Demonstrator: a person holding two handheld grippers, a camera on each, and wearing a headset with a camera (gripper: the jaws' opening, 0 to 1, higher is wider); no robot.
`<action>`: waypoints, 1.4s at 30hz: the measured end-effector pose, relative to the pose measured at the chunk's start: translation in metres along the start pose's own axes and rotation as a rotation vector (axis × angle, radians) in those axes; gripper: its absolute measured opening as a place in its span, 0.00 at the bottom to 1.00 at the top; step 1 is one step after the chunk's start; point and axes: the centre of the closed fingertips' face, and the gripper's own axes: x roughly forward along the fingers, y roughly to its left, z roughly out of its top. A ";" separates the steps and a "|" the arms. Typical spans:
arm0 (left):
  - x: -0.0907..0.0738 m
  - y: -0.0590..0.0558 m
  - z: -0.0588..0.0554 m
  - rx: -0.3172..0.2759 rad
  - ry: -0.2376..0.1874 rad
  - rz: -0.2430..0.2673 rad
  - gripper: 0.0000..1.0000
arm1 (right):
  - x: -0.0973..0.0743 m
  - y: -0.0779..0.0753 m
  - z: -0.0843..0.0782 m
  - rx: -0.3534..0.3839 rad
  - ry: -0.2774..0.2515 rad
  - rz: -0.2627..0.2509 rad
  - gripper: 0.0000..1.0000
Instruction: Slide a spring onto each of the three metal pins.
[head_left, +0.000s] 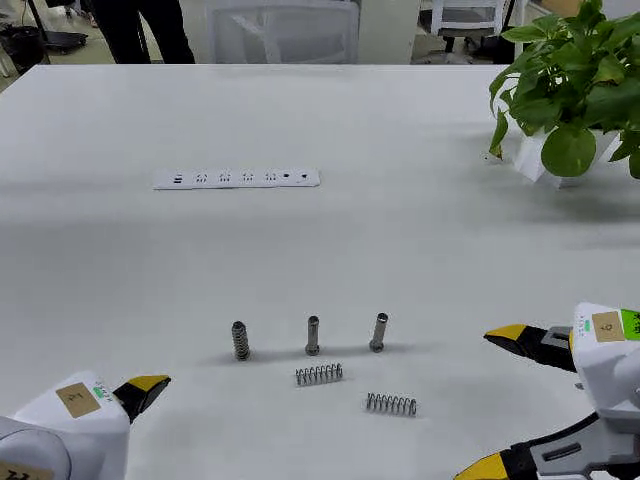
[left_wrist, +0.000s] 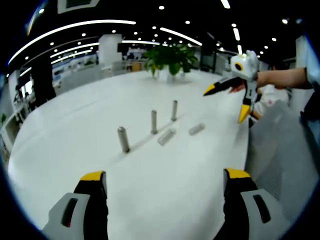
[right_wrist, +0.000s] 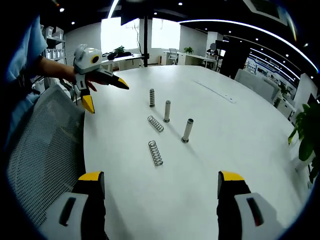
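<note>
Springs: we count two loose, both flat on the table (head_left: 120, 270), plus one already seated on the left pin (head_left: 240, 341). Upright and bare are the middle pin (head_left: 313, 335) and the right pin (head_left: 378, 332), so we judge one of three done. Just in front of the middle pin lies the far spring (head_left: 319, 374). A little in front of the right pin, toward the person, lies the near spring (head_left: 391, 404). Both have the long axis roughly parallel to the row of pins in the head view. To the right of the near spring sits the right gripper (head_left: 493, 400), jaws wide apart, nothing held. It is clearly nearer to that spring than the left gripper (left_wrist: 164, 175), also spread wide and empty, off to the left of the row. In the right gripper view the near spring lies ahead, about midway between the jaws, long axis running mostly away from them. We judge a straight reach forward lets the jaws close across the coil's width. It then needs tipping upright to meet a pin.
</note>
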 end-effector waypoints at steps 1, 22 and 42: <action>0.001 -0.001 0.001 0.003 0.001 -0.004 0.98 | 0.000 0.000 0.000 0.000 -0.003 -0.001 0.95; 0.064 -0.007 0.032 0.161 -0.012 -0.082 0.52 | 0.007 0.007 -0.002 0.042 -0.022 0.012 0.93; 0.108 0.002 0.025 0.289 0.123 -0.099 0.32 | -0.004 0.009 -0.019 0.096 -0.020 -0.018 0.93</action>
